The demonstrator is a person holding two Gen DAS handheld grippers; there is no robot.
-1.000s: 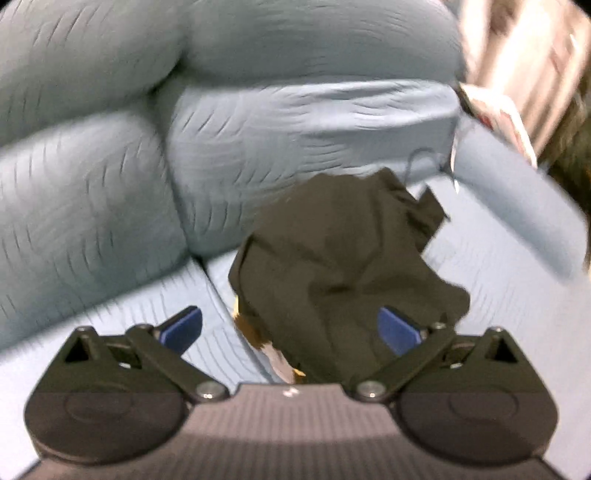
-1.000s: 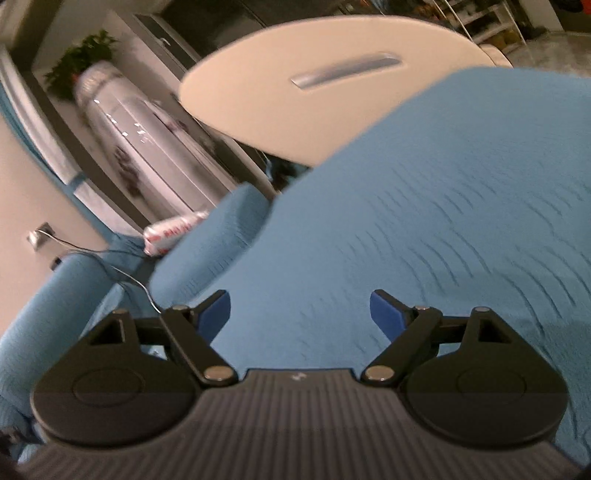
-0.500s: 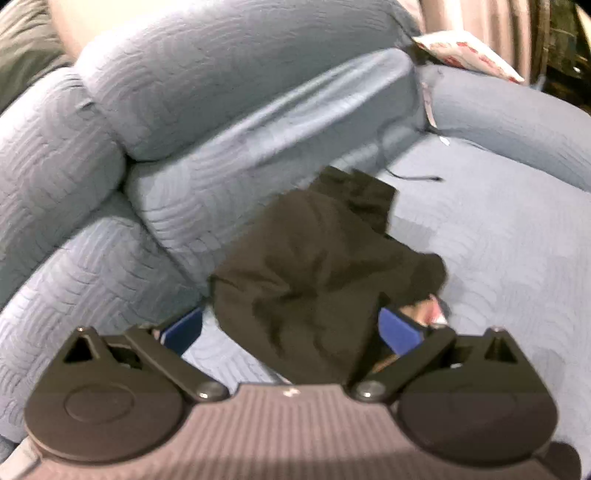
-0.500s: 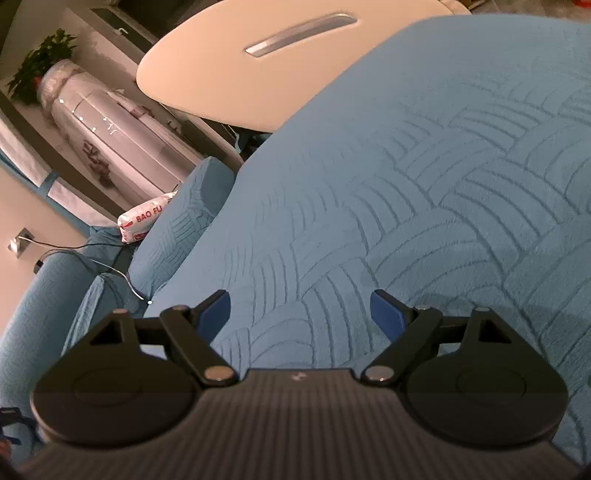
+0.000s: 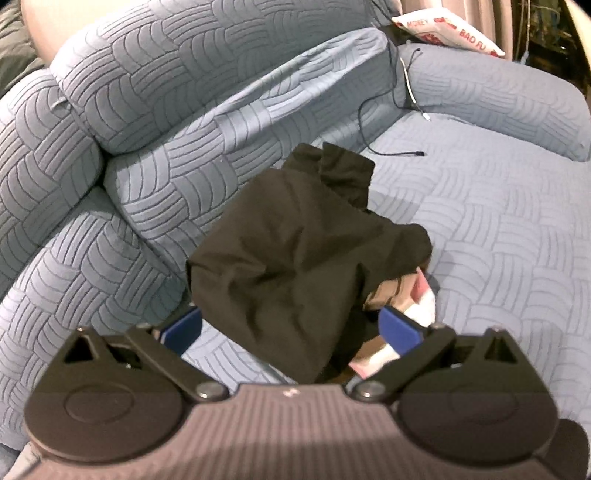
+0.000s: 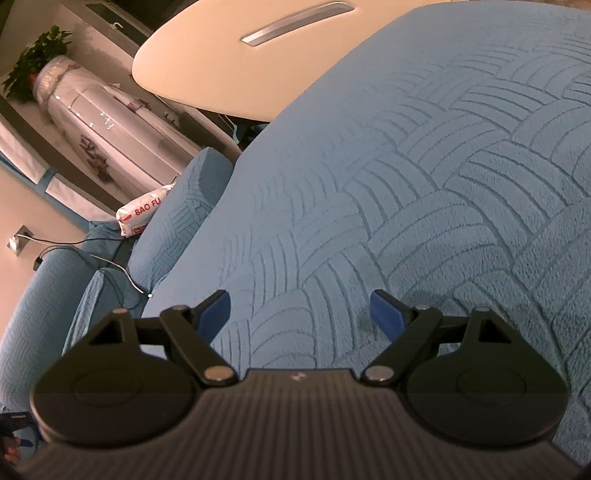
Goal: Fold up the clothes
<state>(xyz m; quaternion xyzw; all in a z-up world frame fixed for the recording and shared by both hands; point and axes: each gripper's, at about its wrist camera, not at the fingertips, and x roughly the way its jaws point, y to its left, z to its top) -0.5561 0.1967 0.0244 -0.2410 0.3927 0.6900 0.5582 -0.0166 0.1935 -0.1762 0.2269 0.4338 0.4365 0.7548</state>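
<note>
Right up close, the left gripper (image 5: 290, 325) is seen spread wide, blue pads (image 5: 400, 326) apart, with a crumpled black garment (image 5: 295, 251) bunched between them but not pinched. It lies on the blue sofa seat (image 5: 498, 229), against the back cushions (image 5: 207, 88). The right gripper (image 6: 299, 314) is held released over bare upholstery. Farther off, charging cables (image 5: 388, 122) are draped by the armrest.

I count one crumpled black garment (image 5: 295, 266) on one blue sofa (image 5: 498, 236). I see two grippers, the left gripper (image 5: 291, 325) and the right gripper (image 6: 300, 314). One white packet (image 5: 448, 31), two cables (image 5: 373, 122), one oval table (image 6: 236, 55), one potted plant (image 6: 35, 55).
</note>
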